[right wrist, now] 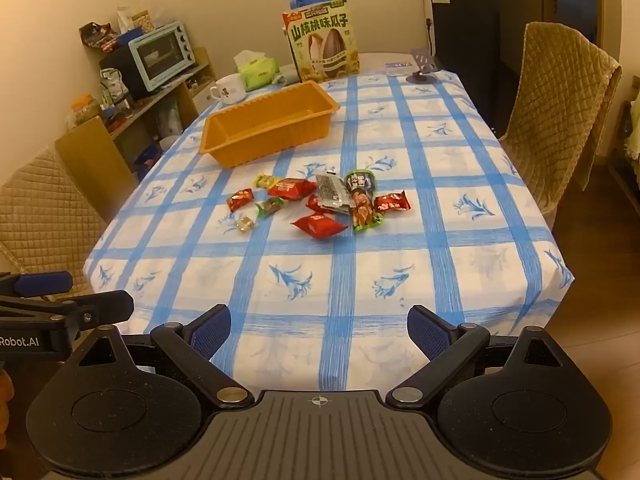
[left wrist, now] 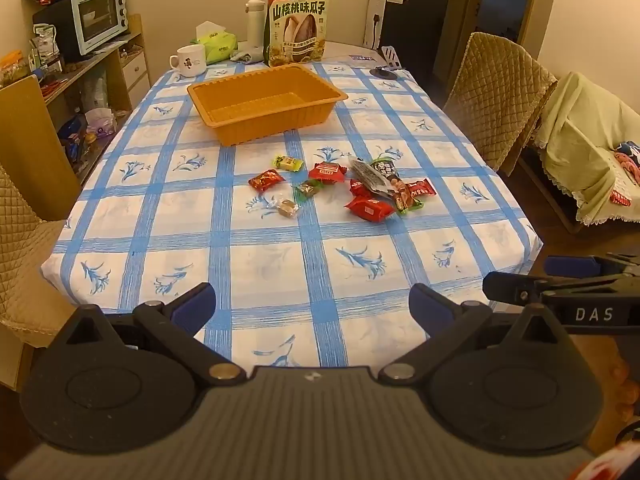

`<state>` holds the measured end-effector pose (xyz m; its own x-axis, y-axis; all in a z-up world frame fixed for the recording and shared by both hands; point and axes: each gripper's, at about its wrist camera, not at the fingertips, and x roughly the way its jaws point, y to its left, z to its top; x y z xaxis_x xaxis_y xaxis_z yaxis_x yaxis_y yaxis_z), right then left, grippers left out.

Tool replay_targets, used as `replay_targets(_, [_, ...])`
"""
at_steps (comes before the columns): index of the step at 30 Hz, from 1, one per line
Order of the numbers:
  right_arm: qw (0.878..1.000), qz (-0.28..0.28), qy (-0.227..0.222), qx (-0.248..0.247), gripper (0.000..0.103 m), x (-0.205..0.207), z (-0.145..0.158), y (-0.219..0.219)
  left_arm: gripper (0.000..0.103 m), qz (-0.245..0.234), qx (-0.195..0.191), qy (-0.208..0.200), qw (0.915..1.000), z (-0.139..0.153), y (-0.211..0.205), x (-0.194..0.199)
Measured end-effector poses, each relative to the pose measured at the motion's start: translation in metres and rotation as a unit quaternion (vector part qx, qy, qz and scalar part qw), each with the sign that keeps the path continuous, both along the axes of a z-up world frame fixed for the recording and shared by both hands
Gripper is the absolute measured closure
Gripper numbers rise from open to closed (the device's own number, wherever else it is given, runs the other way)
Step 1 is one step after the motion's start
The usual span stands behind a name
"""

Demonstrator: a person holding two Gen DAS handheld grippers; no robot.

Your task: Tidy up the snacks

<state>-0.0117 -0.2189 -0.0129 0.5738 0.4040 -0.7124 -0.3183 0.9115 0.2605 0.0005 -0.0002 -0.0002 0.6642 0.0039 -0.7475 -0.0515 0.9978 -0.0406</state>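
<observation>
A: Well, how are the grippers being held?

B: The left gripper (left wrist: 312, 304) is being held wide apart with nothing between its pads, back at the near edge of the table (left wrist: 280, 280). The right gripper (right wrist: 319, 330) is being held the same way, spread and unloaded, just beside the left one.

A: Why so far back?

B: Probably because nothing is being picked yet; both are being kept clear while the whole cloth is being surveyed.

A: And where are the snacks being kept?

B: The snacks (left wrist: 340, 188) are being left loose mid-table, some overlapping on the right of the pile, a few small candies lying apart on its left. The tray (left wrist: 266, 102) is being left bare just beyond them, likely as the place they are meant for.

A: Is room being allowed for moving?

B: Yes. A broad bare stretch of cloth is being left between the grippers and the pile. Farther back, a mug (left wrist: 188, 60) and a seed bag (left wrist: 298, 26) are being stood near the far edge, behind the tray, and chairs (left wrist: 496, 100) are being kept close along both sides.
</observation>
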Motion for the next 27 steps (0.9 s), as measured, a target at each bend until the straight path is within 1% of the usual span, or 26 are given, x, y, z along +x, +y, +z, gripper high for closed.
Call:
replay_targets(8, [1.000, 0.000, 0.000, 0.001, 0.008, 0.000, 0.001, -0.001, 0.000, -0.001, -0.002, -0.002, 1.0000, 0.001, 0.000, -0.001])
replay_targets(13, [1.000, 0.000, 0.000, 0.001, 0.008, -0.002, 0.002, 0.001, 0.000, 0.000, -0.002, -0.002, 1.0000, -0.004, -0.004, 0.001])
replay_targets(23, [1.000, 0.004, -0.005, 0.001, 0.008, -0.003, 0.008, 0.005, 0.000, 0.002, -0.004, -0.003, 1.0000, 0.001, -0.006, -0.003])
replay_targets(24, [1.000, 0.006, -0.006, 0.001, 0.008, -0.002, 0.008, 0.007, 0.000, 0.002, -0.009, -0.005, 0.9999, 0.002, 0.005, -0.007])
replay_targets(27, [1.000, 0.008, -0.008, 0.001, 0.008, -0.005, 0.008, 0.008, 0.000, 0.004, -0.010, -0.007, 0.9999, 0.003, 0.008, -0.008])
